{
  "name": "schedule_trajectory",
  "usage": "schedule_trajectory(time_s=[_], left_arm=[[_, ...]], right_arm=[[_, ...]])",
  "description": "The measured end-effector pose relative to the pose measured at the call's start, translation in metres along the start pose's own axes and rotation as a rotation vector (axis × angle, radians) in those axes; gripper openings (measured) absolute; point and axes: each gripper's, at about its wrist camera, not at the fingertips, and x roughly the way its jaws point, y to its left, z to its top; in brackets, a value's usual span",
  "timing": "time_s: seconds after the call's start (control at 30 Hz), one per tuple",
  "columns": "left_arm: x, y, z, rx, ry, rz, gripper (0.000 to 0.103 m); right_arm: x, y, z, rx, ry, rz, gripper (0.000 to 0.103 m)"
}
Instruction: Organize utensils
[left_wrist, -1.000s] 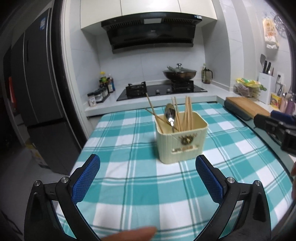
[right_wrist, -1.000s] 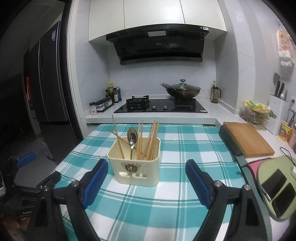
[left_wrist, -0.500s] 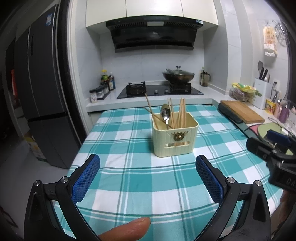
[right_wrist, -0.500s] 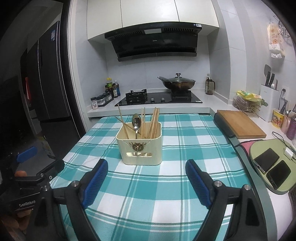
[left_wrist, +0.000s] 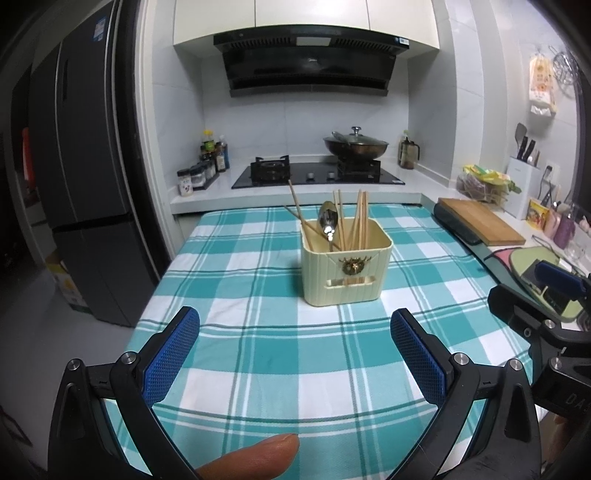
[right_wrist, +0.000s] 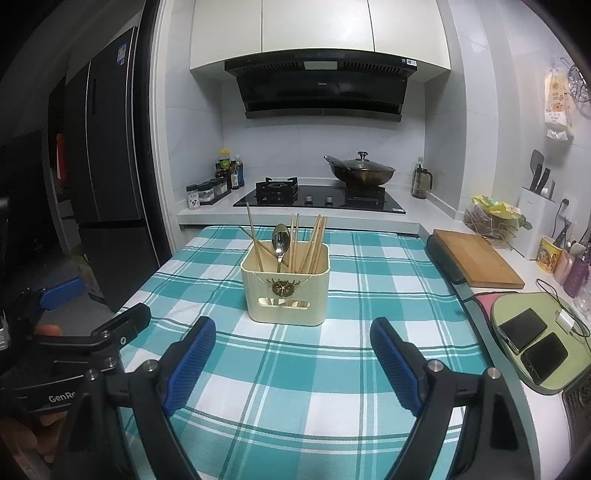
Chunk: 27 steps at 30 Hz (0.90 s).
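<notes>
My left gripper (left_wrist: 295, 354) is spread wide over the table's (left_wrist: 258, 354) near edge, gripping nothing; only its view shows my fingertip (left_wrist: 255, 458). Mid-table, the cream utensil holder (right_wrist: 285, 284) contains wooden chopsticks (right_wrist: 306, 243) and 1 metal spoon (right_wrist: 280, 240). My right gripper (right_wrist: 293, 354) is equally spread, empty; only its view shows 2 phones (right_wrist: 532, 341) past the right edge.

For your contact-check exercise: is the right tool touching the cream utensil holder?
Apart. In the right wrist view, the right tool stands open, with bare checked cloth between its tips and the utensil holder.
</notes>
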Motion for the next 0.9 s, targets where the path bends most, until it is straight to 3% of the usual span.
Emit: schedule_trajectory(time_s=[0.9], left_arm=[[-0.01, 0.004, 0.003, -0.001, -0.006, 0.009, 0.103]], right_arm=[[-0.021, 0.013, 0.009, -0.026, -0.042, -0.022, 0.087]])
